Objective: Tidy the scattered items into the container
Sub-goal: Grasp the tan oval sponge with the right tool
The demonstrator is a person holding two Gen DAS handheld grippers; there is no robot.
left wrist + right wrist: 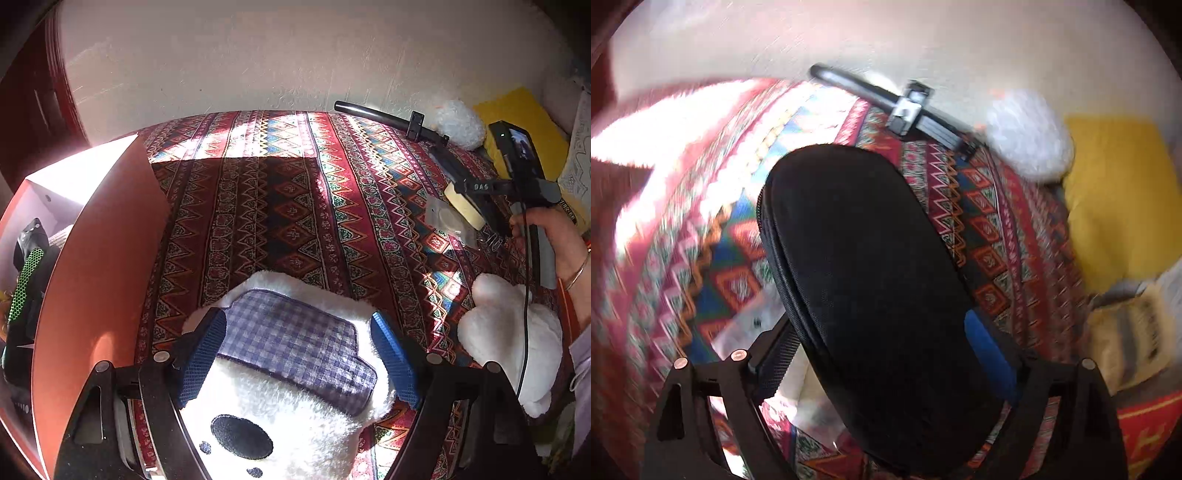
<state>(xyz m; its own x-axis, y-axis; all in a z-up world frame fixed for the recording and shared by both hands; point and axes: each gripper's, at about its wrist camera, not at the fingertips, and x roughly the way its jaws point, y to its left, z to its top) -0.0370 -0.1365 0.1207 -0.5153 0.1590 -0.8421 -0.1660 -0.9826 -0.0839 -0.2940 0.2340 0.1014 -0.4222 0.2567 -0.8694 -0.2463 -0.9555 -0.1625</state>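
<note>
With several items already in the orange box [99, 251] left of the left gripper [295, 354], that gripper clasps a white plush toy [295, 406], the right gripper [882, 354] grips a black zip case [871, 277], and another plush [506, 339] remains out.

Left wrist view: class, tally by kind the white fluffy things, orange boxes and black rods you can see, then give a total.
White fluffy things: 3
Orange box: 1
Black rod: 1
Total: 5
</note>
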